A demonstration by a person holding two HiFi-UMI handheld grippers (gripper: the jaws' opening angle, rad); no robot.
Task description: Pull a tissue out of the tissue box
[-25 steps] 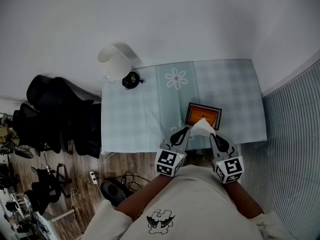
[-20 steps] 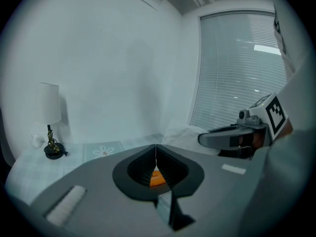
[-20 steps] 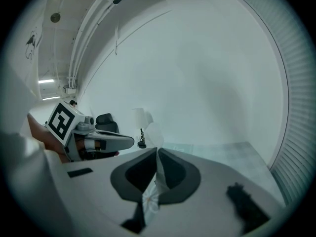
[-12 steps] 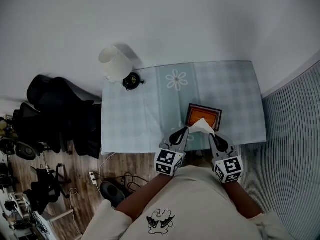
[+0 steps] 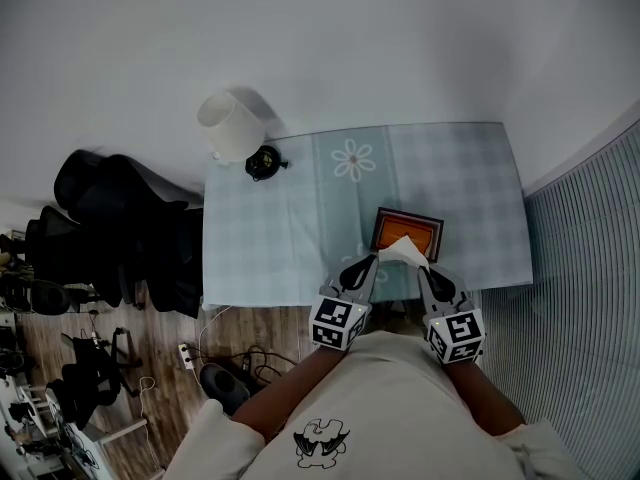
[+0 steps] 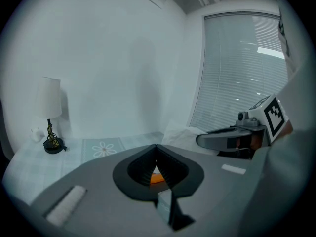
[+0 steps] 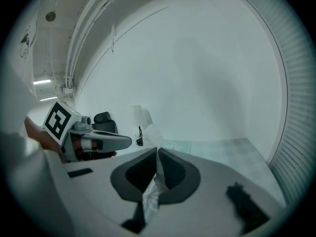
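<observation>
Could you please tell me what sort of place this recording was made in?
Probably a home office or lived-in room: a checked tablecloth, a white-shaded lamp, slatted window blinds, and black office chairs on a wooden floor.

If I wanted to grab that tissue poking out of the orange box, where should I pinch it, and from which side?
Pinch the tissue by its loose peak standing above the tissue box, coming from the near side, as the right tool, shut on it, does. Only that peak stands free of the box.
</observation>
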